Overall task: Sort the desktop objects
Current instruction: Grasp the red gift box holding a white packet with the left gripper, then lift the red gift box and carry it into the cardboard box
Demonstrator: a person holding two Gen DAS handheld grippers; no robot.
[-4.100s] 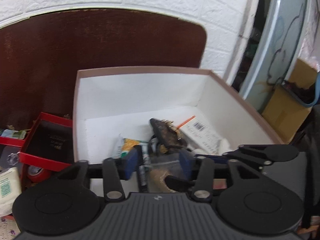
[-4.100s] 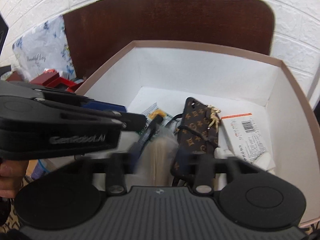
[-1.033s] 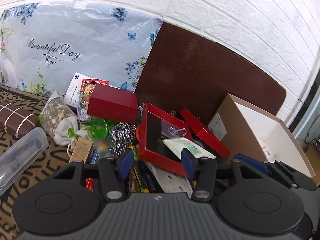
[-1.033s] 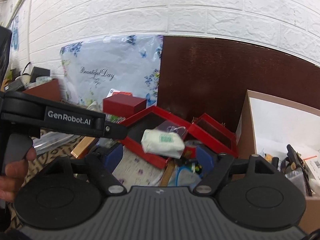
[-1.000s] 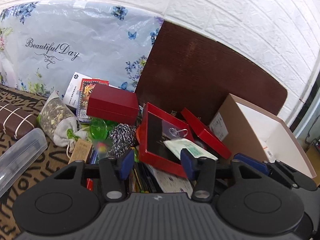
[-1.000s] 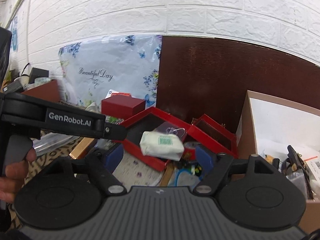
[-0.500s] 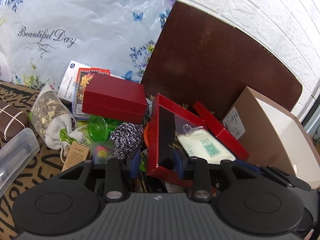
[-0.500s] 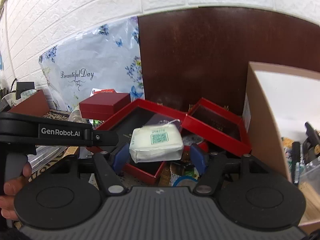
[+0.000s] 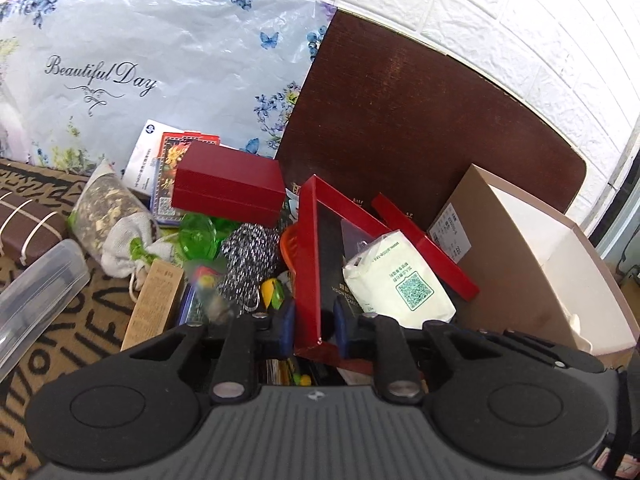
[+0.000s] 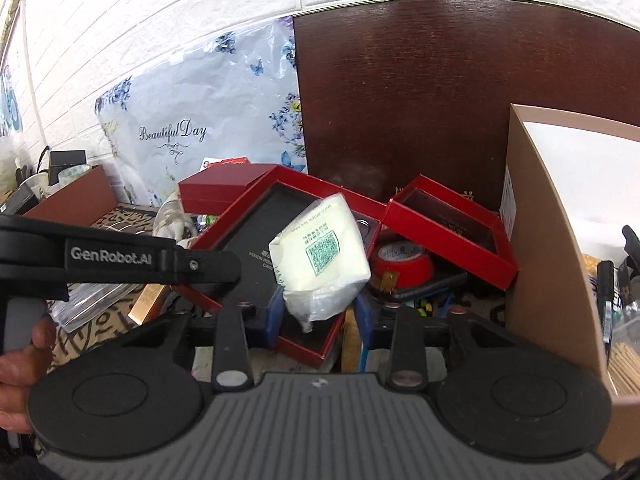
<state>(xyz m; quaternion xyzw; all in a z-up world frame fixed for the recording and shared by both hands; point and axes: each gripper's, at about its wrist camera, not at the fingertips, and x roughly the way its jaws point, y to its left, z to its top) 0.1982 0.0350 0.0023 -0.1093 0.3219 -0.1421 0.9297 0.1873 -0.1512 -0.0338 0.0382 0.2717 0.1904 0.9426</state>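
An open red box with a black lining lies tilted on the pile. My left gripper is closing on its near side wall, pads against the red card. A white tissue packet with a green code sits tipped up in that box. My right gripper is closing on the packet, and its clear plastic lower end is squeezed between the blue pads. The left gripper's black body crosses the right wrist view, held by a hand.
A tan cardboard box with a white inside stands at the right, with items in it. Around the red box lie a second red tray, a red tape roll, a closed red case, a scourer and a clear tub.
Both grippers left the cardboard box for the pile on its left. Over the last second both jaws narrowed, the left around the red box wall. The packet tipped up between the right fingers.
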